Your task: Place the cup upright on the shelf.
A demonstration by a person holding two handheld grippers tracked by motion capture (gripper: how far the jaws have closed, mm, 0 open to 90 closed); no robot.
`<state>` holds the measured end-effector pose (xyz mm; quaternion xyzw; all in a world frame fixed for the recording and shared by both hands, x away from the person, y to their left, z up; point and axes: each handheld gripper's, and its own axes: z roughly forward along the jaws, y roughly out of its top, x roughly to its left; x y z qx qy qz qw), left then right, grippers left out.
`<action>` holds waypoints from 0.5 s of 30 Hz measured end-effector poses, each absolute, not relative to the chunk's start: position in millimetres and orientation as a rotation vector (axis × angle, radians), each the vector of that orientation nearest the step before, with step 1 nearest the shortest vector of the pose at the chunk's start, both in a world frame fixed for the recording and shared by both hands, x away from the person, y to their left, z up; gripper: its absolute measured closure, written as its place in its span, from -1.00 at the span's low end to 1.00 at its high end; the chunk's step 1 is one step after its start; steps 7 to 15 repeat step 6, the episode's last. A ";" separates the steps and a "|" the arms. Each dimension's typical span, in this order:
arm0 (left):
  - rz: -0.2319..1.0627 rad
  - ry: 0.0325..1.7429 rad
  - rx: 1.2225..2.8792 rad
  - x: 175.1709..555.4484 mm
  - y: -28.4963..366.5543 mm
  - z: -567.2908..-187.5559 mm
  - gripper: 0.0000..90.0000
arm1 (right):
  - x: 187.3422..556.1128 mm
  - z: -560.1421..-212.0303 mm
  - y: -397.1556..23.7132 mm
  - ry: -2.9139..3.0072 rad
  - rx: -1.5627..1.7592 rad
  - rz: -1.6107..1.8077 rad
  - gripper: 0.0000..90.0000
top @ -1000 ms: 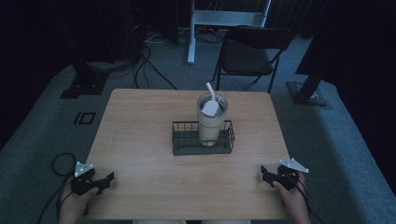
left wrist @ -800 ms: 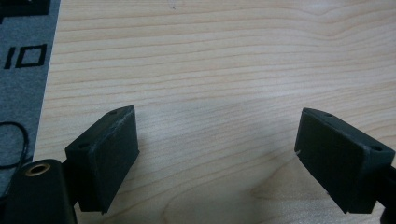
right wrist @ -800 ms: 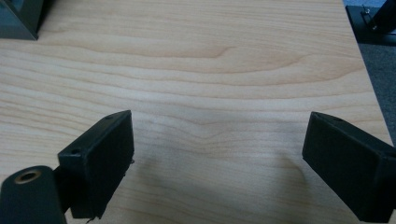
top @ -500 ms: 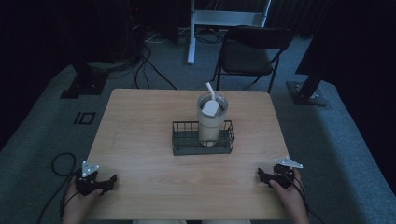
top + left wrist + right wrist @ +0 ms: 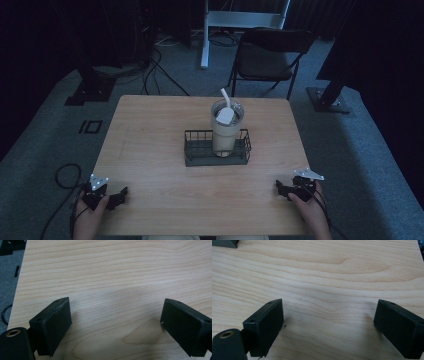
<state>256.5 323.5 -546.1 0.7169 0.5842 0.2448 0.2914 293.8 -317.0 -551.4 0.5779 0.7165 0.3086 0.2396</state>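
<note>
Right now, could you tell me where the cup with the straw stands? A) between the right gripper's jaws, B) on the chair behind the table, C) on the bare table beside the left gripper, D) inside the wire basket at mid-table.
D: the high view shows the cup standing upright inside the basket, far from both grippers.

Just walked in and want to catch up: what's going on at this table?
A person sits at a wooden table with a two-jaw gripper in each hand. The left gripper and right gripper rest near the table's near corners, both with jaws apart and nothing between them; the left one's jaws have just been opening. In the middle of the table stands a black wire basket with a tall cup in it, a white straw sticking out of the cup. Neither gripper touches it.
</note>
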 end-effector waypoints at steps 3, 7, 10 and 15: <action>0.652 1.555 1.913 256.6 323.4 -546.2 -0.79 | 293.8 -551.4 -317.0 1.962 1.582 0.844 -0.81; 0.641 1.543 1.925 257.0 322.6 -546.5 -0.83 | 293.9 -551.3 -317.0 1.962 1.582 0.844 -0.81; 0.641 1.543 1.925 257.0 322.6 -546.5 -0.83 | 293.9 -551.3 -317.0 1.962 1.582 0.844 -0.81; 0.641 1.543 1.925 257.0 322.6 -546.5 -0.83 | 293.9 -551.3 -317.0 1.962 1.582 0.844 -0.81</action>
